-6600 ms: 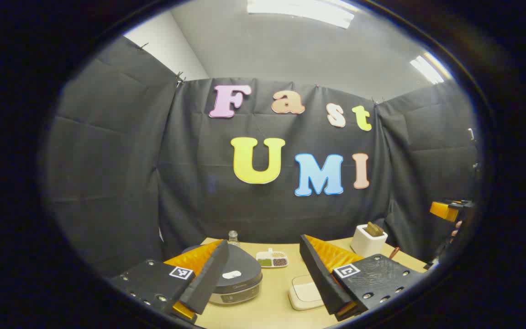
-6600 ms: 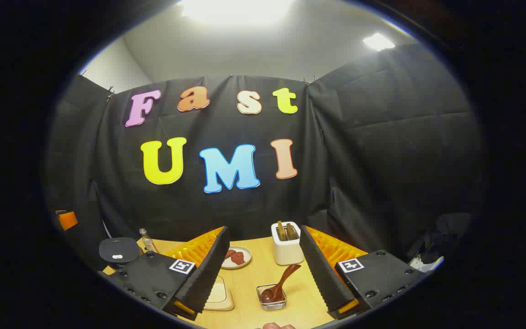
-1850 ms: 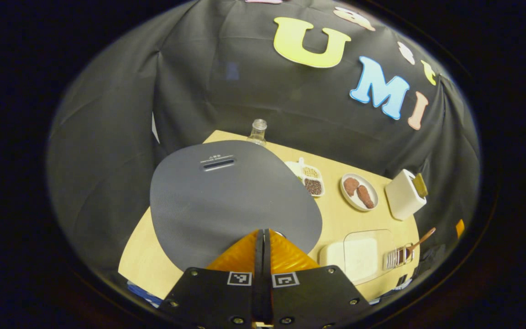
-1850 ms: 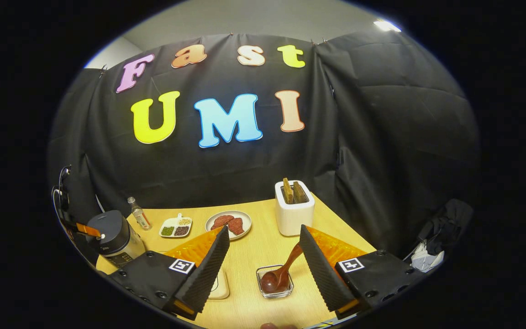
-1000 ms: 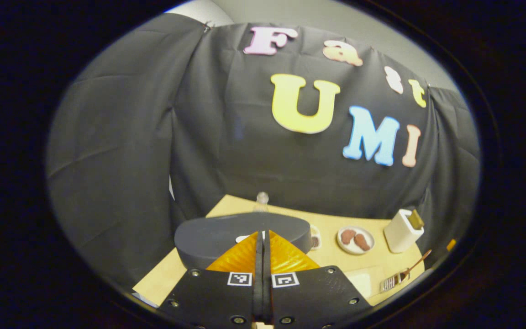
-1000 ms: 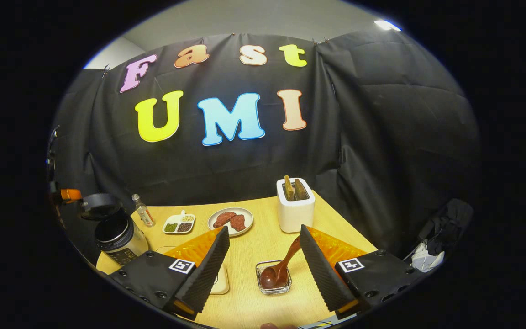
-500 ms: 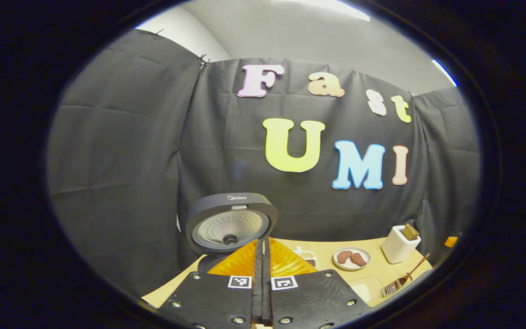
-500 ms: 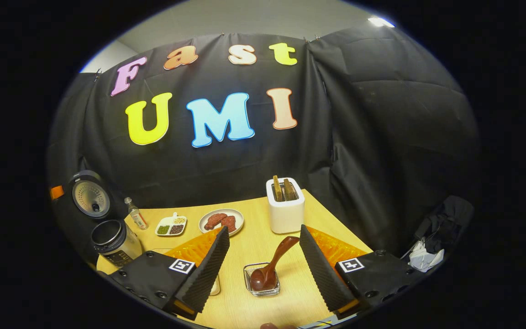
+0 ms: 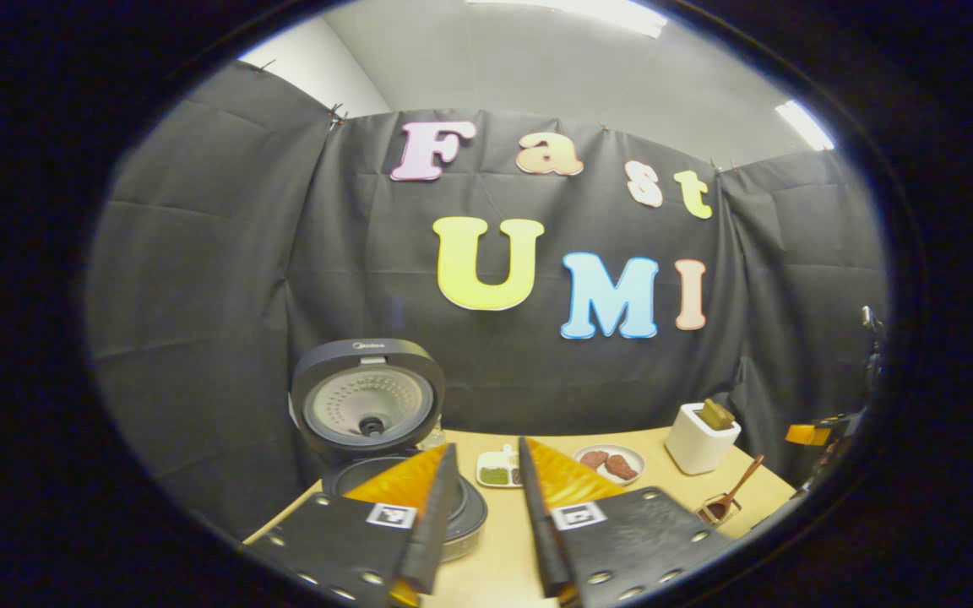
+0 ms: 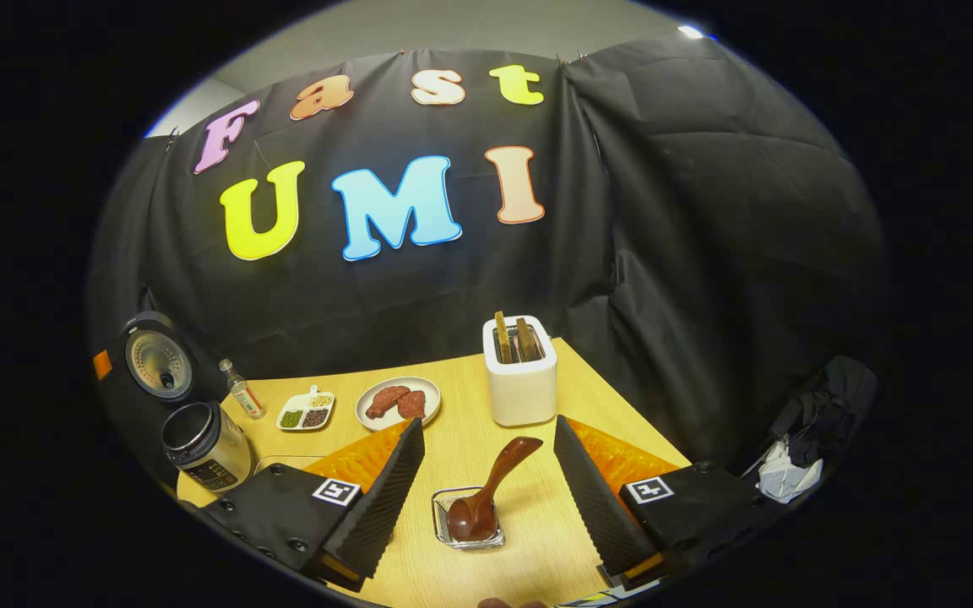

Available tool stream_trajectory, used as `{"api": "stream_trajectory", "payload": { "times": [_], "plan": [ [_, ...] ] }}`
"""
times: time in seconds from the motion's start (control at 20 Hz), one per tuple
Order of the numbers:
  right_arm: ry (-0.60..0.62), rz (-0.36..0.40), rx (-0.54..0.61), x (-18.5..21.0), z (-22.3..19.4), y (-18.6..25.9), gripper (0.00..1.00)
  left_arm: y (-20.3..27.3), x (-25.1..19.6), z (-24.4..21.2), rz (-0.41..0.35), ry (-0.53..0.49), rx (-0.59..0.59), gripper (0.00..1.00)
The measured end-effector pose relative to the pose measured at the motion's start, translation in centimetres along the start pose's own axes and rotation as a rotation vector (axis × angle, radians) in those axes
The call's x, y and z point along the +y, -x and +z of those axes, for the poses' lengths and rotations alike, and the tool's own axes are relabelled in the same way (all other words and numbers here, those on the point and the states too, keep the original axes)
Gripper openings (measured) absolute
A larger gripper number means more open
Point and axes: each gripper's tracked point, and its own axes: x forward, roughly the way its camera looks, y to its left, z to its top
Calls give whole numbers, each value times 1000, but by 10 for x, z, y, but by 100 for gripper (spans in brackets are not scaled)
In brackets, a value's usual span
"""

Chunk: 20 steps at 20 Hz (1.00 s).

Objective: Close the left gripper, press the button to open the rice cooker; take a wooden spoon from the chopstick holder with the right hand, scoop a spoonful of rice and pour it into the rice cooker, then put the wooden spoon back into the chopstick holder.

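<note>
Rice cooker (image 9: 406, 490): lid up, pot open, at the table's (image 10: 470, 431) left end.
Wooden spoon (image 10: 486, 494): bowl in the clear holder (image 10: 468, 517), handle leaning toward 1 o'clock.
Right tongs (image 10: 486, 481): wide open, empty, spoon between the 2 fingers, dead ahead.
Left tongs (image 9: 486, 507): partly open, empty, beside the cooker, farther from the spoon.

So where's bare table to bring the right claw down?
Bare table lies right of the spoon holder, before the toaster. The plate, sectioned dish, bottle and rice cooker crowd the left.
</note>
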Motion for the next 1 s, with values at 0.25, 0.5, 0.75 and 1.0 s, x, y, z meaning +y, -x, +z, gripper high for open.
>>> {"api": "stream_trajectory", "payload": {
  "times": [0.25, 0.5, 0.75, 1.0],
  "plan": [
    [-64, 50, 100, 3, -26, -21, 98, 6, -20, -2, 5, -63, 9, 95],
    [-118, 102, 190, 4, -47, -48, 98, 13, -32, -13, 46, -69, 50, 95],
    [-191, 111, 321, -7, -81, -83, 98, 21, -35, -30, 123, -74, 96, 95],
    [-279, 160, 437, -8, -108, -111, 98, 21, -43, -50, 193, -32, 151, 95]
  ]
}}
